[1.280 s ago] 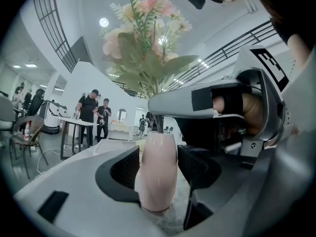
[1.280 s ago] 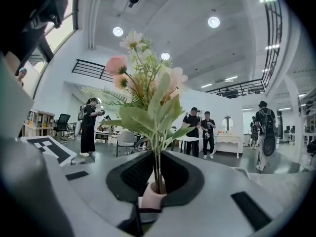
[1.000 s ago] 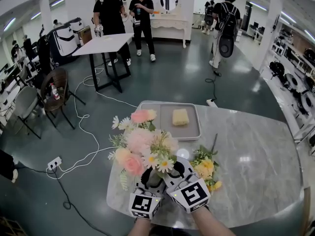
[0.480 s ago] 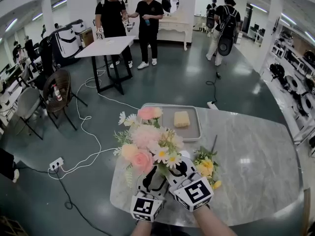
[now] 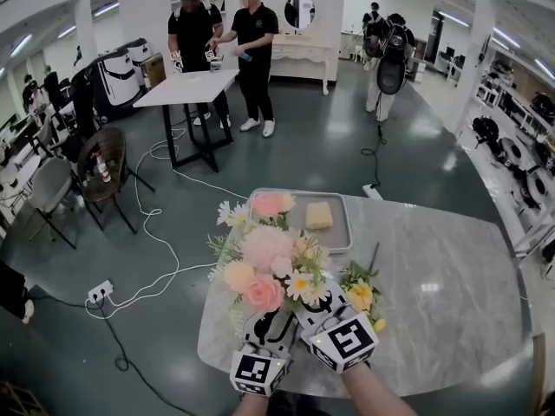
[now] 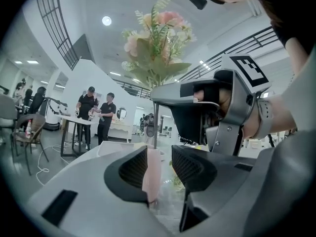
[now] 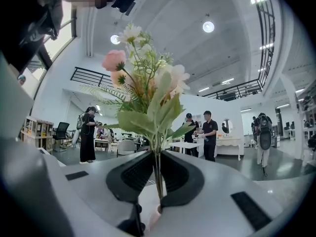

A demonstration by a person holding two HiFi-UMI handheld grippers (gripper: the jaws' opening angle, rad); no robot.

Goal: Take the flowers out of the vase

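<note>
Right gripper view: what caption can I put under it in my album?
The right gripper pinches the green stems of pink and white flowers, with people standing far behind.

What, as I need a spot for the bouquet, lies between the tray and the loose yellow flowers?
Only bare marble tabletop, as the head view shows; the tray and the yellow flowers lie apart.

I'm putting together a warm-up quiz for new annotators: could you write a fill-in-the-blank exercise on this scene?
1. The right gripper is shut on the bouquet by its ____.
2. The yellow block lies on the grey ____.
3. A loose bunch of yellow flowers lies on the marble ____, to the right of both grippers.

Missing words: stems; tray; table.
</note>
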